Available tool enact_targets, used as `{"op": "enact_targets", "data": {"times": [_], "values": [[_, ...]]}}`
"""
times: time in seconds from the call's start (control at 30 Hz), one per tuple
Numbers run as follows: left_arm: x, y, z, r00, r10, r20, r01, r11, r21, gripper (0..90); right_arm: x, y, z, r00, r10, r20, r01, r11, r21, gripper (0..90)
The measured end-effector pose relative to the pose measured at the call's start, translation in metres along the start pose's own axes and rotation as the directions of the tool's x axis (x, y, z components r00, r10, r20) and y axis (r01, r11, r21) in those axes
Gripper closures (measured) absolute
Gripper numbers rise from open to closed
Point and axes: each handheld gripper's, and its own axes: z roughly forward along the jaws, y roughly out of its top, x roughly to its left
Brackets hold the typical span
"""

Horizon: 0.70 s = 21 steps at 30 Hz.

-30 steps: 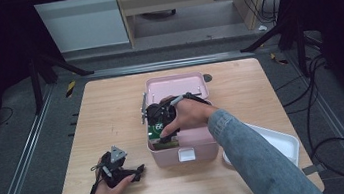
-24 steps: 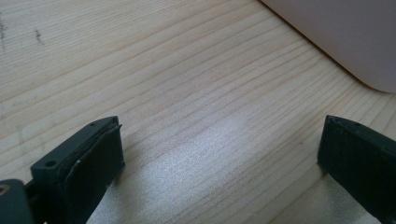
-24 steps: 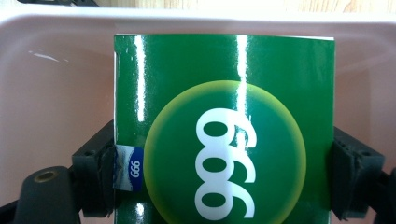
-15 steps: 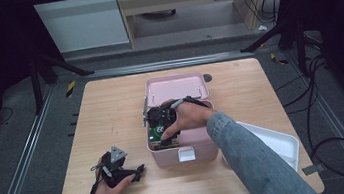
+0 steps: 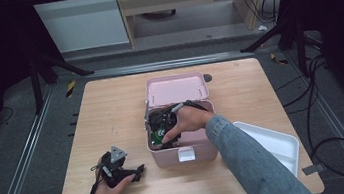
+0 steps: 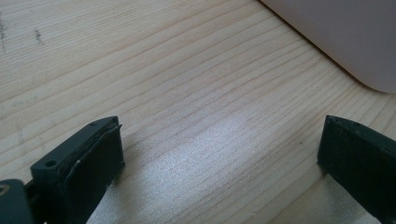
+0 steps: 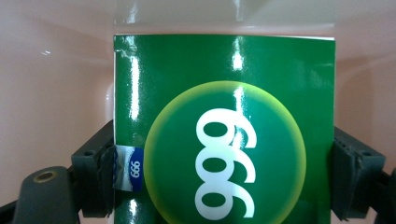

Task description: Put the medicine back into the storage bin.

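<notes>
At the table's near left, the left gripper (image 5: 119, 172) rests spread and empty on the pale wooden table (image 5: 112, 115). Farther in, the right gripper (image 5: 162, 131) pinches a glossy green rectangular carton (image 7: 224, 140) across its width, lowered inside the open pink plastic box (image 5: 184, 156), long axis running deeper inward.

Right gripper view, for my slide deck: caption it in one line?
Hand-held gripper clamps a glossy green box printed with white 999 inside the pink plastic case.
</notes>
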Motion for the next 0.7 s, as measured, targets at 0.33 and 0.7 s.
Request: {"op": "enact_targets", "data": {"times": [0.33, 0.7], "values": [[-0.0001, 0.0, 0.0001, 1.0, -0.001, 0.0, 0.001, 1.0, -0.001, 0.0, -0.0013, -0.0015, 0.0058, 0.9998, 0.014, -0.015, -0.014, 1.0, -0.004, 15.9], [-0.0004, -0.0001, 0.0002, 1.0, -0.005, -0.001, 0.005, 1.0, -0.004, 0.0, -0.0008, -0.0085, -0.0028, 0.9968, 0.078, -0.016, -0.079, 0.994, -0.07, 9.8]]}}
